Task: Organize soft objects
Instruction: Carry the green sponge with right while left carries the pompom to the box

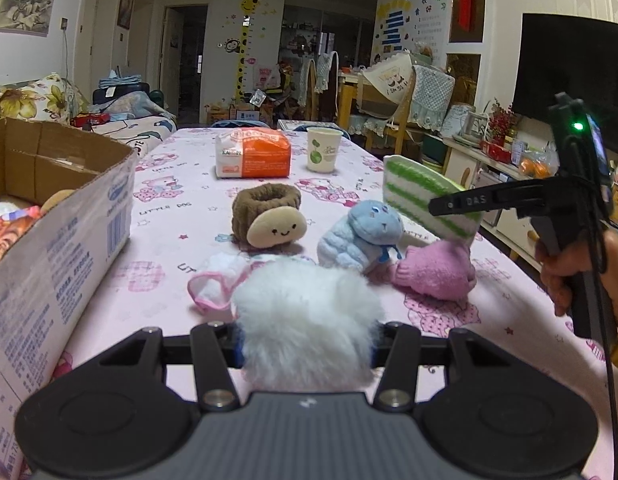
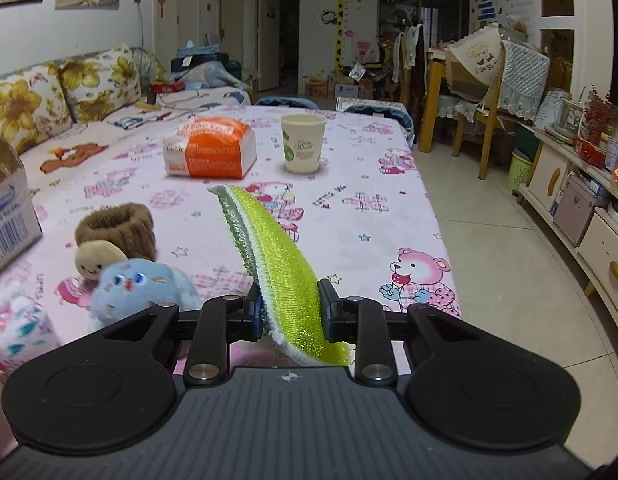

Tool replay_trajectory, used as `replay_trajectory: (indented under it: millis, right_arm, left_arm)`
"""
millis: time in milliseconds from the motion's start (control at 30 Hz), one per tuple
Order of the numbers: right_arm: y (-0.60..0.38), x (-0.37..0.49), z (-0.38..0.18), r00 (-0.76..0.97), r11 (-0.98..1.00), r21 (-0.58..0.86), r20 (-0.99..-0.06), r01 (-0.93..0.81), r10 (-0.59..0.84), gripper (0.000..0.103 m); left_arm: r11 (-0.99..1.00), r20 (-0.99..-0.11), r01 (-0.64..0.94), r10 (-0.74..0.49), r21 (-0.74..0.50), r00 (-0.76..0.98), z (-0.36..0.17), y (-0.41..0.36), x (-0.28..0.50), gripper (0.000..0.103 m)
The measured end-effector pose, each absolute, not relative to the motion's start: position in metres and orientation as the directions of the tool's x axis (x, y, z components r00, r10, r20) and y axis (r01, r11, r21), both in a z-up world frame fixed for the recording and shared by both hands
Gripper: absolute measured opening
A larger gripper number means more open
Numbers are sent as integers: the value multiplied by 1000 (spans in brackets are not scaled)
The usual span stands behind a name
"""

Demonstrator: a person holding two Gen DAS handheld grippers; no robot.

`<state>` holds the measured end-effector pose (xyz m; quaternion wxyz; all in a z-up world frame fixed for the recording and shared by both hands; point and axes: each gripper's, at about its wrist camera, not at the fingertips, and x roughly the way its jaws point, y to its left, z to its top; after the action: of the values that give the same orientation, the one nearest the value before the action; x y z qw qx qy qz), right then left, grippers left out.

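Left wrist view
left gripper (image 1: 307, 344): at 6 o'clock, jaws narrow and pressed on both sides of the white fluffy toy (image 1: 307, 316)
white fluffy toy: held just above the worktop (image 1: 181, 184), hiding part of the cloth behind it
cardboard box (image 1: 65, 224): at 9 o'clock, flaps open, soft things showing inside
brown plush (image 1: 267, 220): centre, lying on the worktop
blue plush (image 1: 359, 236): just right of the brown plush, touching the pink knit piece (image 1: 433, 274) at 4 o'clock
right gripper (image 1: 455, 206): at 3 o'clock, held by a hand (image 1: 577, 268), clamped on the green striped sponge cloth (image 1: 417, 196), which is lifted above the pink knit piece
tissue pack (image 1: 251, 154) and paper cup (image 1: 324, 149): at 12 o'clock, near each other, well apart from the toys

Right wrist view
right gripper (image 2: 290, 312): at 6 o'clock, jaws narrow, gripping the near end of the green striped sponge cloth (image 2: 269, 248)
green striped sponge cloth: stands on edge, reaching away toward 12 o'clock, clear of the worktop (image 2: 369, 208)
blue plush (image 2: 137, 284) and brown plush (image 2: 115, 232): at 9 o'clock, touching
cardboard box (image 2: 9, 208): far left edge
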<state>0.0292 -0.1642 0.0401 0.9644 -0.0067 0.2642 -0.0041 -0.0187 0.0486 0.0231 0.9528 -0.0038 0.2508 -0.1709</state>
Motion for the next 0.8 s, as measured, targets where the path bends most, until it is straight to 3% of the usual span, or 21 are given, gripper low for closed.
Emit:
replay_trajectory:
  millis: [333, 800]
  right_arm:
    - [-150, -7, 66, 894, 997, 60, -449, 50, -18, 29]
    - [-95, -38, 86, 904, 966, 245, -391, -78, 172, 29]
  left_arm:
    - [942, -411, 310, -336, -132, 847, 41, 64, -26, 49]
    - [953, -262, 210, -265, -219, 928, 79, 120, -34, 49]
